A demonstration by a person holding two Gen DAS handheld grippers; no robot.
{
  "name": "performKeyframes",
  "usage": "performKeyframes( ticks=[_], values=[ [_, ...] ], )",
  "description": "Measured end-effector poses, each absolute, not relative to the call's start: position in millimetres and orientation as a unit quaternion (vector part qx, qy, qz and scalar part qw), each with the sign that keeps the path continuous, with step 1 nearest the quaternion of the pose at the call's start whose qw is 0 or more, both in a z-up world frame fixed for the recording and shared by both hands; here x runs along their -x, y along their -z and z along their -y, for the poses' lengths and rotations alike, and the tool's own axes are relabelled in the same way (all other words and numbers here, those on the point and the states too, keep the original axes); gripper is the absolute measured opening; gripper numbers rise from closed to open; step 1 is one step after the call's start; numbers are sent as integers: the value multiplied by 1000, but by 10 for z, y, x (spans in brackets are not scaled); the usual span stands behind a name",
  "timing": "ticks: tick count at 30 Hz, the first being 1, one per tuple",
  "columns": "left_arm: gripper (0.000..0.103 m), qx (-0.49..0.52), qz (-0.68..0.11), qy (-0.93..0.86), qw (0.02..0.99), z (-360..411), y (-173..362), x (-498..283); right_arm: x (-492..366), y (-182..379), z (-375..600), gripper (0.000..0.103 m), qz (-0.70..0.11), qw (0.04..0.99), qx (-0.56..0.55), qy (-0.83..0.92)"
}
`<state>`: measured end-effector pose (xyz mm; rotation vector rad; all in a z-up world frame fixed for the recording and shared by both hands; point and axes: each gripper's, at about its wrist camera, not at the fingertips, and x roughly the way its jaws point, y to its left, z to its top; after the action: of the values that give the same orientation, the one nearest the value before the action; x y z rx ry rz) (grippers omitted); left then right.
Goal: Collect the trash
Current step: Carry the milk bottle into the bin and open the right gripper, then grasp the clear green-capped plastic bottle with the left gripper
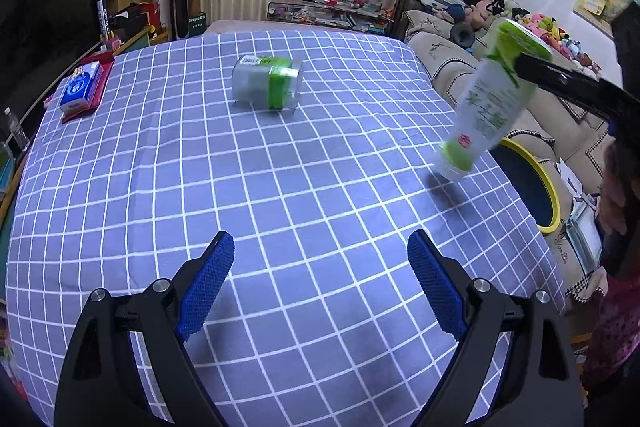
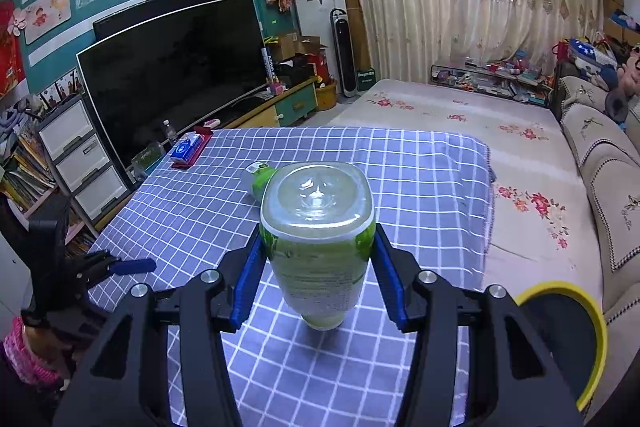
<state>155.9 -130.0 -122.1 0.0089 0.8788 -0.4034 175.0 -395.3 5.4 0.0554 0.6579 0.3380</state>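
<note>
The right gripper [image 2: 318,267] clamps a green-labelled plastic bottle [image 2: 318,247] held cap-down, tilted above the table's [image 2: 420,167] right edge; the left gripper's [image 1: 320,279] jaws stand wide apart, empty.

Left gripper [image 1: 320,287] gapes empty above the checked cloth [image 1: 200,187]; one bottle [image 1: 268,87] lies beyond.
</note>
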Motion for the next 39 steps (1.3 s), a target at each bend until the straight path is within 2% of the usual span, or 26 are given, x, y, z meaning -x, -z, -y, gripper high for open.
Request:
performKeyframes(
  ticks=[11, 15, 21, 25, 30, 39],
  values=[
    [87, -11, -411, 201, 889, 1523, 1099, -1698, -1352, -160, 4968, 49, -312, 946, -64, -58],
    [87, -17, -417, 201, 886, 1594, 1149, -1757, -1335, 96, 5495, 50, -342, 936, -84, 13],
    [87, -23, -427, 190, 884, 1638, 1241, -1928, -1523, 769, 6015, 51, -414, 899, -123, 72],
    [88, -26, -435, 176, 883, 1623, 1310, -2113, -1512, 923, 6092, 54, -415, 895, -138, 90],
    [89, -29, -445, 160, 880, 1578, 1405, -2436, -1467, 827, 6022, 59, -399, 905, -121, 90],
    [90, -23, -468, 132, 873, 1423, 1534, -3268, -1473, 678, 5837, 60, -387, 914, -102, 71]
  ],
)
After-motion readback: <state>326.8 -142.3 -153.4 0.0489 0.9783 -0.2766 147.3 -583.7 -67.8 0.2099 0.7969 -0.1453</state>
